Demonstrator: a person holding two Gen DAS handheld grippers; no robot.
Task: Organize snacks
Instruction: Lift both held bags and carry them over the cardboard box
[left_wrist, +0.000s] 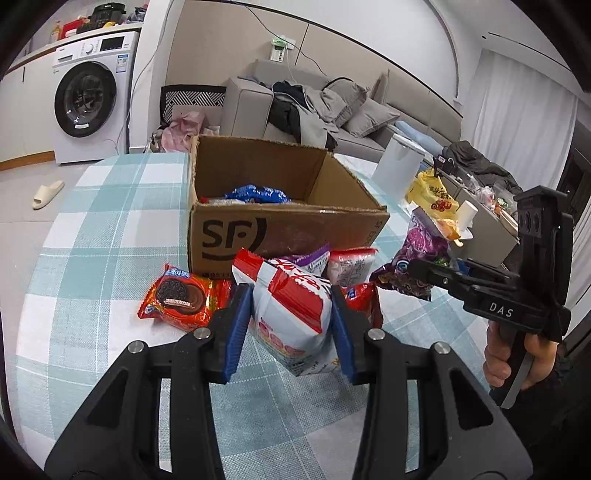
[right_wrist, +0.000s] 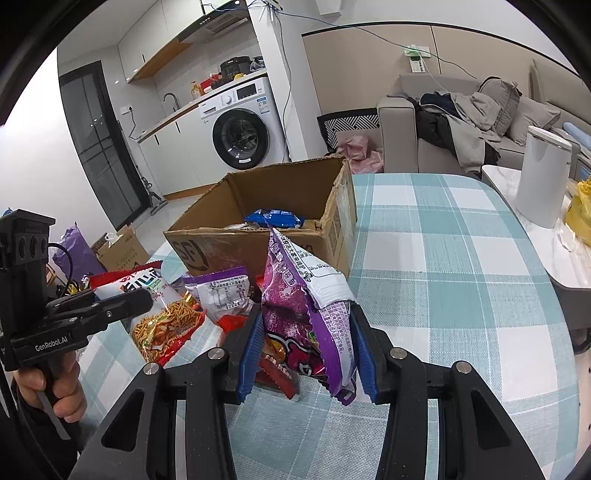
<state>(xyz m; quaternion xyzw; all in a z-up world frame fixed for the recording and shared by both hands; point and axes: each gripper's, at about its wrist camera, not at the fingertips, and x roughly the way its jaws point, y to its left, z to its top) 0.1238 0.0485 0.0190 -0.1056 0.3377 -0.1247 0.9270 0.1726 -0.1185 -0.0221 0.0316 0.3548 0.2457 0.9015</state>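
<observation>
My left gripper (left_wrist: 290, 325) is shut on a red and white snack bag (left_wrist: 291, 310), held above the checked tablecloth just in front of the cardboard box (left_wrist: 288, 225). My right gripper (right_wrist: 308, 350) is shut on a purple snack bag (right_wrist: 306, 306), held up to the right of the box (right_wrist: 236, 243). A blue packet (left_wrist: 258, 194) lies inside the box. A red Oreo packet (left_wrist: 181, 295), a small purple-topped packet (right_wrist: 225, 291) and a pink packet (left_wrist: 351, 266) lie on the table before the box.
A white kettle (right_wrist: 543, 177) and a yellow bag (left_wrist: 432, 192) stand on a side table at the right. The round table (right_wrist: 461, 258) carries a teal checked cloth. A sofa and washing machine are behind.
</observation>
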